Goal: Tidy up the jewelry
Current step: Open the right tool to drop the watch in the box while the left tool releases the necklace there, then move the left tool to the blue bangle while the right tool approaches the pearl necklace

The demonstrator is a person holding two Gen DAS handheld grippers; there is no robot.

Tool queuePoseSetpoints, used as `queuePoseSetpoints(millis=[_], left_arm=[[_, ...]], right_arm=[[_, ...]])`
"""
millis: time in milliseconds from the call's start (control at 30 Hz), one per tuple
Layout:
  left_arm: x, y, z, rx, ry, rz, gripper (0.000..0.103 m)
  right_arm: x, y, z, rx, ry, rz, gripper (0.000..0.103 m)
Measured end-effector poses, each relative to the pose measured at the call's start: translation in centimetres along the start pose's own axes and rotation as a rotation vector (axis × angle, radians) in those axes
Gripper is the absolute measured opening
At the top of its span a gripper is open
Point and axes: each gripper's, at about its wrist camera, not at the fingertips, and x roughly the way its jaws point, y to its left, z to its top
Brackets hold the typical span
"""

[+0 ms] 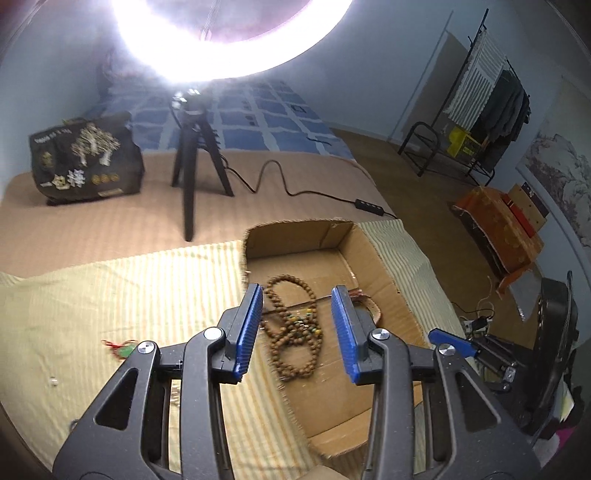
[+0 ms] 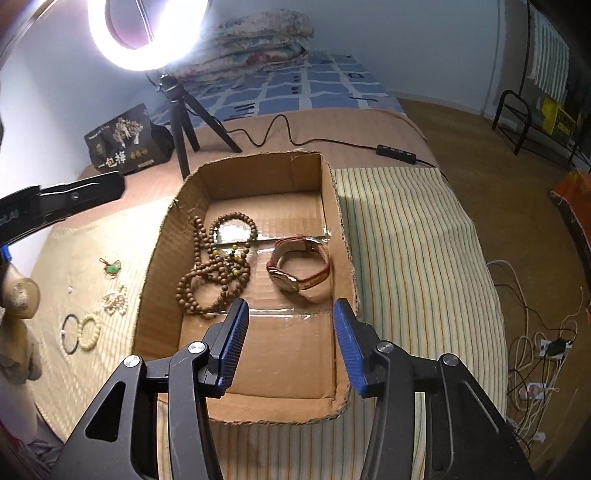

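Observation:
An open cardboard box (image 2: 332, 206) (image 1: 384, 266) lies on a striped cloth. Inside it are a long brown bead necklace (image 2: 218, 273) (image 1: 295, 332) and a wristwatch (image 2: 299, 267) with a red-brown strap. My left gripper (image 1: 297, 332) is open and empty, above the necklace. My right gripper (image 2: 290, 343) is open and empty, over the box's near half. Left of the box on the cloth lie a green pendant on red cord (image 2: 112, 266) (image 1: 123, 349), a white bead cluster (image 2: 115, 301), a cream bead bracelet (image 2: 89, 330) and a dark ring bracelet (image 2: 70, 332).
A ring light on a black tripod (image 2: 184, 122) stands behind the box, its cable (image 2: 295, 138) trailing right. A black printed bag (image 2: 123, 142) sits at the back left. Folded quilts (image 2: 258, 33) lie on the bed. Cables and a power strip (image 2: 535, 369) lie on the floor at right.

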Motion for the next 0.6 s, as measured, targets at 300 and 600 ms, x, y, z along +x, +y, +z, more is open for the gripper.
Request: queuePoseSetpoints(millis=[300, 600], left_arm=[[-6.0, 2.9, -1.6, 0.047, -0.069, 0.068, 0.041], [-11.4, 7.6, -3.8, 0.038, -0.1, 0.14, 0.056]], right_arm=[[-1.8, 2.1, 0.1, -0.025, -0.05, 0.031, 0.052], [-2.6, 5.6, 0.9, -0.076, -0.104, 0.095, 0.069]])
